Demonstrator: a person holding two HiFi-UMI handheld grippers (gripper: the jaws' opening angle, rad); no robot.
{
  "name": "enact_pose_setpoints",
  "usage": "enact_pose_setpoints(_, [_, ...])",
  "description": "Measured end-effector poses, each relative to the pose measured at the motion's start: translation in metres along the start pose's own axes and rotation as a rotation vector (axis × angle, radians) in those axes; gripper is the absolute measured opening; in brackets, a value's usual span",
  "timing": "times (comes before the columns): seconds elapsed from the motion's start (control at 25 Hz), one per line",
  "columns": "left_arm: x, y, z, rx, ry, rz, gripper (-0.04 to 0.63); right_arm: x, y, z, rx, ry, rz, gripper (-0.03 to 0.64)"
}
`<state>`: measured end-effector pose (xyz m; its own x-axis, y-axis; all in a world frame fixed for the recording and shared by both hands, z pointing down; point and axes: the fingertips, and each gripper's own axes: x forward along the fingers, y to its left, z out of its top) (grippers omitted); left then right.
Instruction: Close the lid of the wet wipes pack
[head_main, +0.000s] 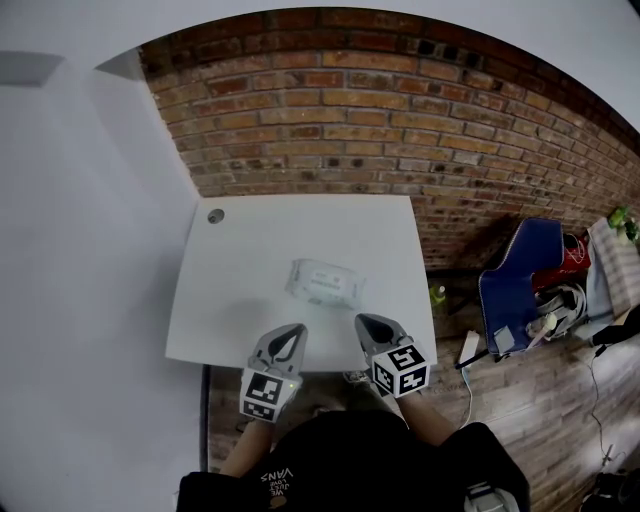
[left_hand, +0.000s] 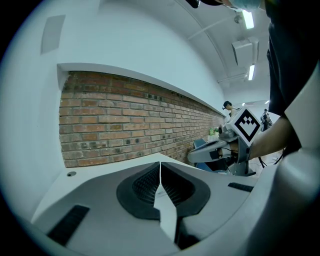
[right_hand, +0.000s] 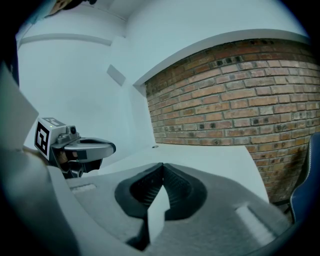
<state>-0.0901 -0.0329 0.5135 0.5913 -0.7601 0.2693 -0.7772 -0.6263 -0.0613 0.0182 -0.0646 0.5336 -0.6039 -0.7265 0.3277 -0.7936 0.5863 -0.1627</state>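
Item: wet wipes pack (head_main: 325, 282), pale and soft-sided, lying flat on the white table (head_main: 230, 300) a little right of centre and well clear of every edge. A lighter panel on its top face is likely the lid, but the head view shows it too small to tell whether the flap is down or raised. Left tool (head_main: 297, 328): jaws fully together, nothing between them, held over the near table edge and aimed at the pack, with a gap to it. Right tool (head_main: 362, 320): jaws likewise pressed together and empty, level with the left and just beside it, also short of the pack. Surroundings: brick wall (head_main: 400, 120) behind the table, small round grommet (head_main: 216, 215) at the far left corner. Hazards, as judged: the pack looks light and the table smooth, so a slanting push from a closed tool tip could slide it towards the far edge if nothing braces it. The soft body may also give under pressure, leaving a flap resting down but not latched. With the lid's state unread at this distance, effort could go to a flap that is already shut.
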Motion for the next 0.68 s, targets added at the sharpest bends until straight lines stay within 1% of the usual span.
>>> enact_pose_setpoints(0.68, [0.0011,0.0002,-0.0005,-0.023,-0.004,0.022,0.006,0.001,-0.0025,-0.0024,-0.007,0.011,0.006,-0.003])
